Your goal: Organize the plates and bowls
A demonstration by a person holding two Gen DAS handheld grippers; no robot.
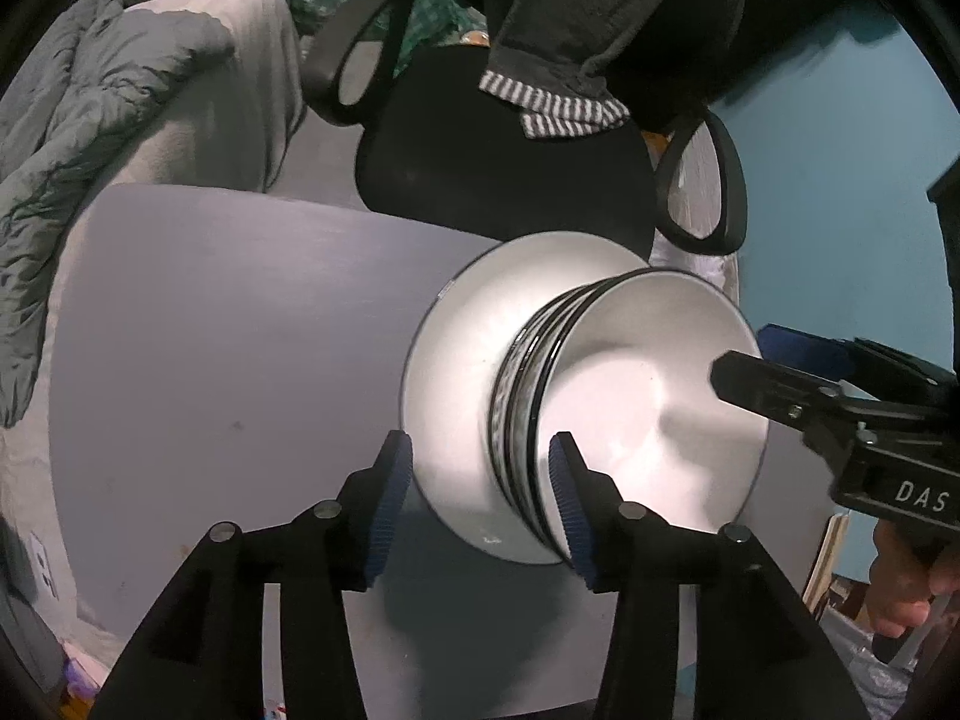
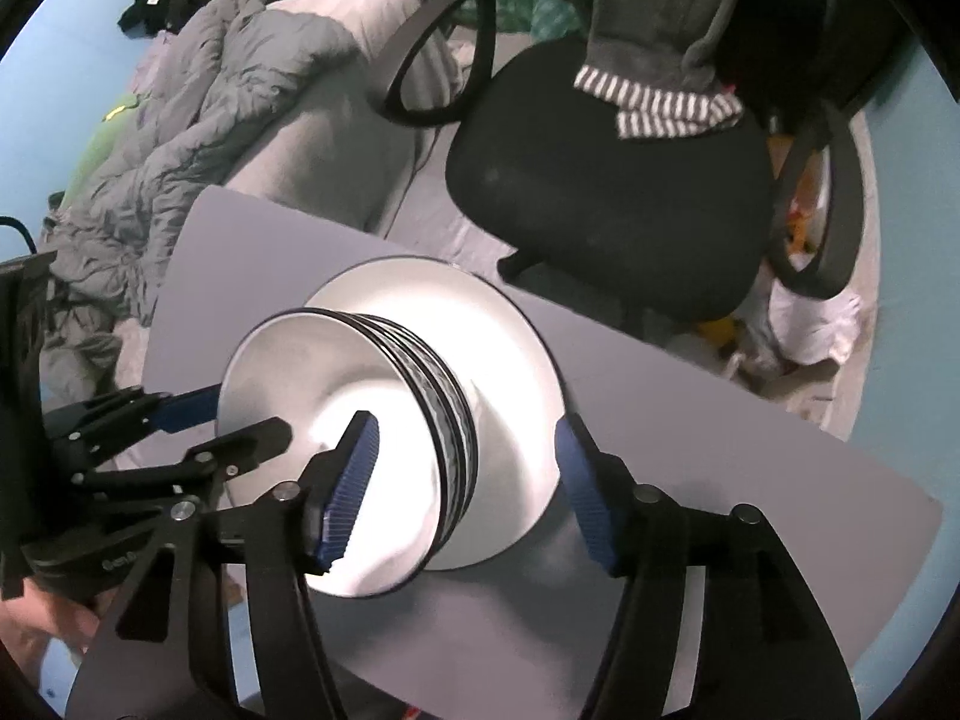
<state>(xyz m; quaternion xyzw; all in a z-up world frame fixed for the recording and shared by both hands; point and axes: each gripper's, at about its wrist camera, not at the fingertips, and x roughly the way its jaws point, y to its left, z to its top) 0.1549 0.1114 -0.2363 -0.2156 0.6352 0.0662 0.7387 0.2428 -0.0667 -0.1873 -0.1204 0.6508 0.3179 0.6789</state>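
A stack of black-rimmed white bowls (image 1: 648, 396) (image 2: 336, 396) stands on a wide white plate (image 1: 462, 360) (image 2: 510, 360) on the grey table (image 1: 240, 330) (image 2: 720, 450). My left gripper (image 1: 480, 507) (image 2: 234, 420) points steeply down and is open. It straddles the stack's wall, one pad inside the top bowl and the other outside over the plate, neither pressing. My right gripper (image 2: 468, 492) (image 1: 762, 360) is open on the opposite side, with one pad inside the top bowl and the other out past the plate's edge.
A black office chair (image 1: 510, 168) (image 2: 600, 192) with a grey garment draped over its back stands just beyond the table's far edge. A bed with crumpled grey bedding (image 1: 90, 120) (image 2: 210, 108) lies to the left. A person's hand (image 1: 912, 576) holds the right gripper.
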